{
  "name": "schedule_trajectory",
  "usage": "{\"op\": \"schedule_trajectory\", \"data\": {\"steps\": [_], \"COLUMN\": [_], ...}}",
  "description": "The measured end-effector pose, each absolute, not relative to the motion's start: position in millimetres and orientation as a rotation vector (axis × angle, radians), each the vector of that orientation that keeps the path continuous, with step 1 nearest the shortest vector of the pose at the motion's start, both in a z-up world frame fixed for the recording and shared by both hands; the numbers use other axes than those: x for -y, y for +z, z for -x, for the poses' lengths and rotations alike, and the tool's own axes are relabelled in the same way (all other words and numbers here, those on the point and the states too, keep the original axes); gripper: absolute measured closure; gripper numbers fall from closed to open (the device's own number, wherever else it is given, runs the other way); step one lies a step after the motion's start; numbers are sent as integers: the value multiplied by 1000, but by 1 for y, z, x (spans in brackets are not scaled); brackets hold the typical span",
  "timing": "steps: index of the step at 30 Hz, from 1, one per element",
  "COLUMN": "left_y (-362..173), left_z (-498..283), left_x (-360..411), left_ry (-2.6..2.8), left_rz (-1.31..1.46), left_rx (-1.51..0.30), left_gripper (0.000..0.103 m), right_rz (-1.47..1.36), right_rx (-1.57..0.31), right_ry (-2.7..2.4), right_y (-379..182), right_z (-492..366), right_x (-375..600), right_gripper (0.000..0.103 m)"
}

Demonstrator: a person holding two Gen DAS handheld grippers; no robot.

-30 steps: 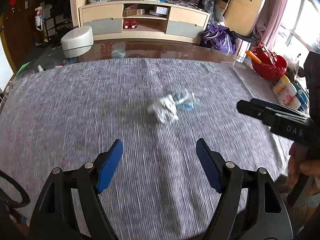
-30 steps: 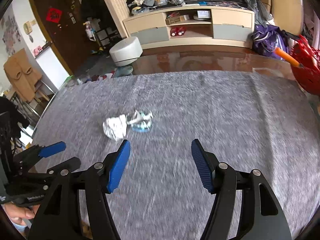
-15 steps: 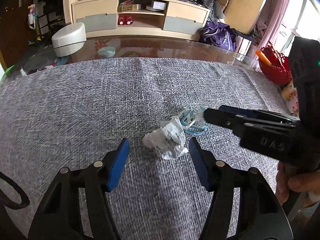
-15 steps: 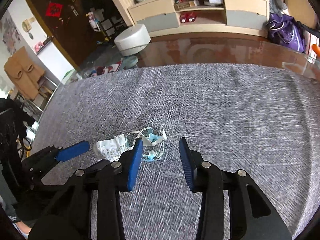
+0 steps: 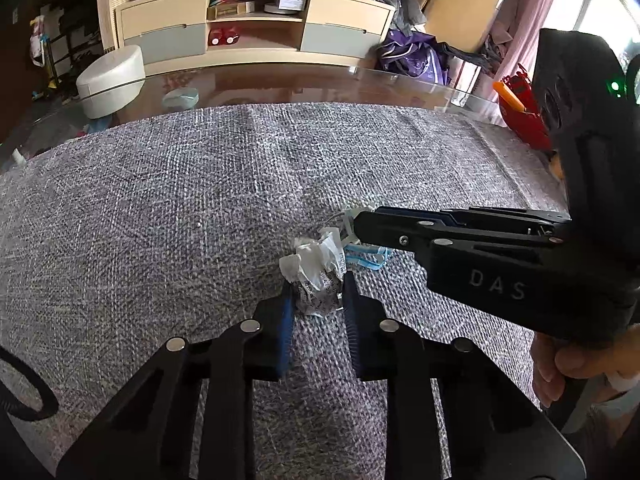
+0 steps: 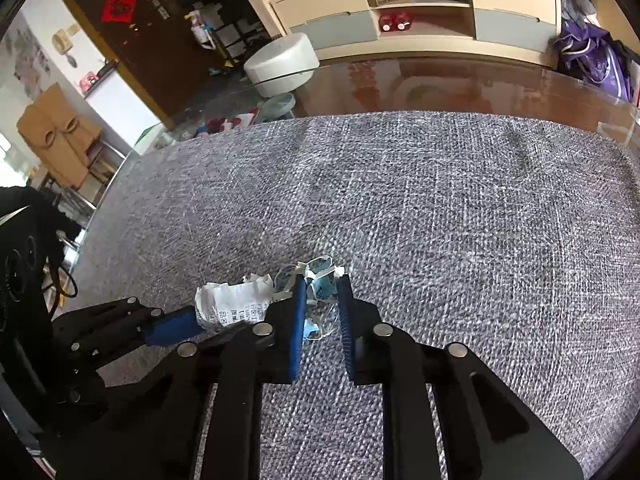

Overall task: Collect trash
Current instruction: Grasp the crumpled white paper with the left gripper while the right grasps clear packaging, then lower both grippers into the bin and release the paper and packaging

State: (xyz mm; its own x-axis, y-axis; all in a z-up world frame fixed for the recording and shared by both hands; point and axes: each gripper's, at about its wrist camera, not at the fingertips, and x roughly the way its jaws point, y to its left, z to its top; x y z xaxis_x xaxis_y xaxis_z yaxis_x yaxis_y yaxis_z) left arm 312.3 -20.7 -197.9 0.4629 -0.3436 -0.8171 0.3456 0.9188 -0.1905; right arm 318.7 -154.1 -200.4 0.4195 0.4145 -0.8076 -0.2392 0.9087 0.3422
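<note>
My left gripper (image 5: pixel 316 292) pinches the crumpled receipt (image 5: pixel 318 274), light and crushable; my right gripper (image 6: pixel 322 300) nips the soft blue face mask (image 6: pixel 318 280) mid-cloth on the grey tablecloth (image 6: pixel 440 220).

Each camera sits just behind its own tool, low and close over the desk (image 5: pixel 160 208), facing 12 o'clock toward the long cabinet (image 5: pixel 256 24) on the far wall. The left view catches the right tool (image 5: pixel 360 224) entering from 3 o'clock; the right view catches the left tool (image 6: pixel 176 326) at 9 o'clock. Both share the crumpled paper (image 5: pixel 318 276), the grey cloth (image 6: pixel 440 200) and the white stool (image 6: pixel 280 64).
</note>
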Motion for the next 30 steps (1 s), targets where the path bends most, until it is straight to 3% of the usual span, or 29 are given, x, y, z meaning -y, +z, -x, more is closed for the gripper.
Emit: {"op": "schedule_trajectory", "data": {"steps": [9, 20, 30], "left_y": [-154, -86, -106], "left_z": [-265, -161, -74], "left_x": [-4, -3, 11], "left_ry": [-387, -420, -443], "left_rz": [20, 14, 7], "left_rx": [-935, -822, -855], "left_gripper": [83, 83, 83], "right_rz": [-163, -46, -76], "right_rx": [-961, -793, -804], "right_ry": [339, 310, 302], "right_y": [-151, -64, -89], "right_z": [-276, -165, -80], "right_x": [183, 200, 209], "right_gripper": [91, 91, 91]}}
